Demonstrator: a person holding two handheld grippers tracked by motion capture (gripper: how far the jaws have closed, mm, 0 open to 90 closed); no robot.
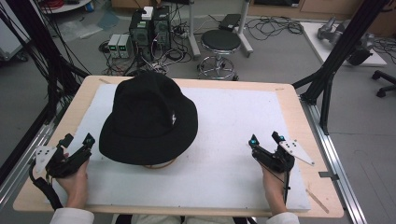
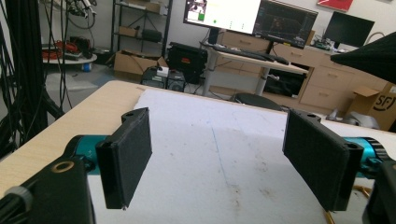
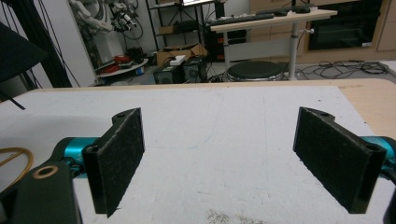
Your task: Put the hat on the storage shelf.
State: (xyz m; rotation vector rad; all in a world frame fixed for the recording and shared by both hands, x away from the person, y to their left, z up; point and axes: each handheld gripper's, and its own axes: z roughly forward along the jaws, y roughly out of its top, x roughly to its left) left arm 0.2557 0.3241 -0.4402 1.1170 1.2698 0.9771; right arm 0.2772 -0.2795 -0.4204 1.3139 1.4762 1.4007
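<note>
The black bucket hat is seen resting crown up on the white mat that covers the wooden table, left of centre and toward the far edge, with a thin wooden ring showing under its near brim. No contact with the hat has been made, so the work is judged to be at its outset, with the whole handling of the hat left to be done. The left gripper is held just beside the hat's near-left brim, its fingers spread wide with nothing between them. The right gripper is held well apart from the hat, over the right part of the mat, its fingers likewise spread wide and empty. The hat appears to be soft, matte woven cloth with a rounded crown, a downturned brim and a small white mark on its side. The finger pads are flat black rectangles with a coarse, felt-like face. The mat is faintly scuffed and stained.
</note>
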